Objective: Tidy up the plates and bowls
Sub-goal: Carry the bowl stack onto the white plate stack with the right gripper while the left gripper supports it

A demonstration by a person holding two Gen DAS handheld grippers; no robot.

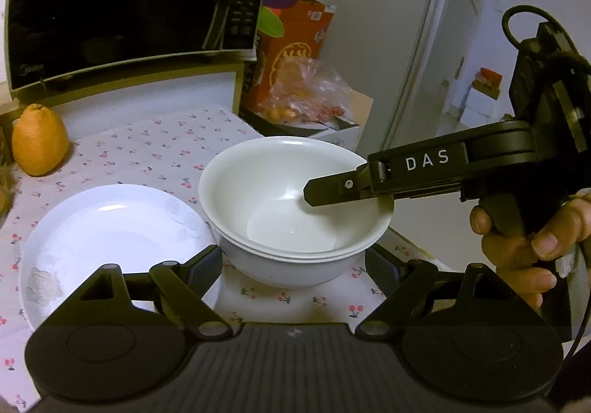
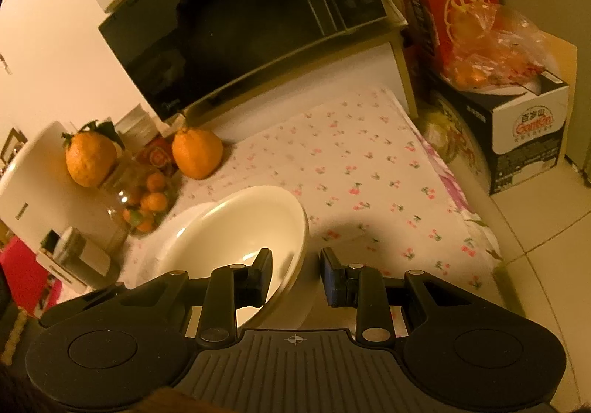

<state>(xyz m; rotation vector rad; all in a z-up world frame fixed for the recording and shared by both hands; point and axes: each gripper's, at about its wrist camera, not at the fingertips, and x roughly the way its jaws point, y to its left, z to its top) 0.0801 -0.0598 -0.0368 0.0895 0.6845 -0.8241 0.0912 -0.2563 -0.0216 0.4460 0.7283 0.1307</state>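
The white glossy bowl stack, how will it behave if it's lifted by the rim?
The white glossy bowl stack looks rigid and breakable. Its glazed rim may slip between the right gripper pads. Only the upper bowl would likely rise, since the bowls just nest.

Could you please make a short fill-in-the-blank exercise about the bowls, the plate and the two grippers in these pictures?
1. The upper white bowl sits nested inside a second ____.
2. The right gripper has the bowl's rim between its two ____, one inside the bowl and one outside.
3. The white plate lies on the ____-patterned tablecloth, beside the bowls.
4. The left gripper is ____, with a finger on each side of the stacked bowls.

Missing words: bowl; fingers; cherry; open
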